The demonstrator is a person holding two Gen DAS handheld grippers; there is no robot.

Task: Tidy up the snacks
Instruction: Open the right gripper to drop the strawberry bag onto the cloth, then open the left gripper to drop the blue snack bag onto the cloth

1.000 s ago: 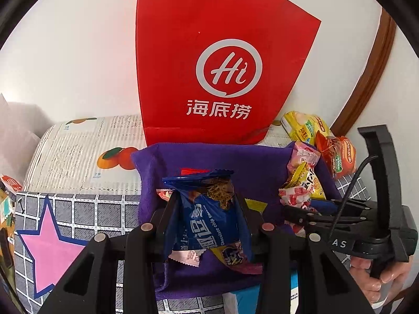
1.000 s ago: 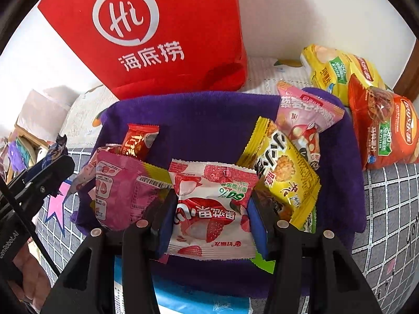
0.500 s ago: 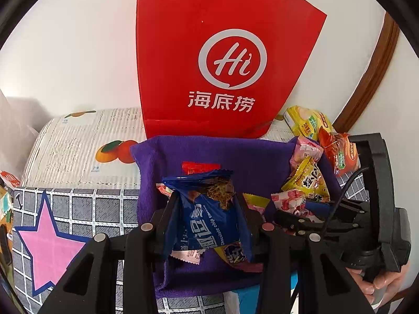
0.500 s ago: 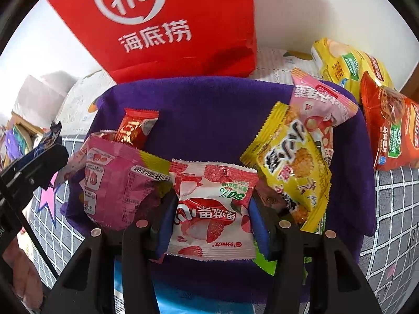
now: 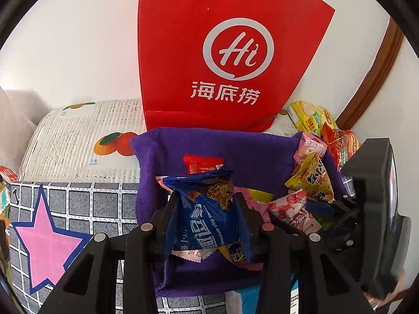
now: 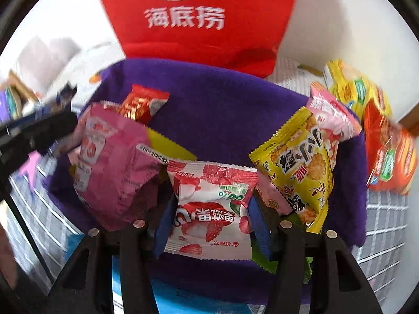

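My left gripper point(image 5: 207, 214) is shut on a blue chocolate chip cookie packet point(image 5: 209, 217) and holds it over the near part of a purple cloth point(image 5: 243, 151). My right gripper point(image 6: 209, 209) is shut on a white and red strawberry snack packet point(image 6: 209, 209) over the same cloth point(image 6: 222, 104). It shows at the right of the left wrist view point(image 5: 337, 209). On the cloth lie a pink packet point(image 6: 110, 162), a small red packet point(image 6: 144, 103), a yellow cracker packet point(image 6: 298, 167) and a pink packet point(image 6: 330, 120) behind it.
A tall red paper bag point(image 5: 222, 52) stands against the wall behind the cloth. Yellow point(image 6: 348, 89) and orange point(image 6: 387, 157) chip bags lie to the right of the cloth. A grid-pattern mat with a pink star point(image 5: 47, 238) covers the table.
Both grippers have moved forward toward the red bag, each still holding its packet. The right wrist view is now blurred by motion.
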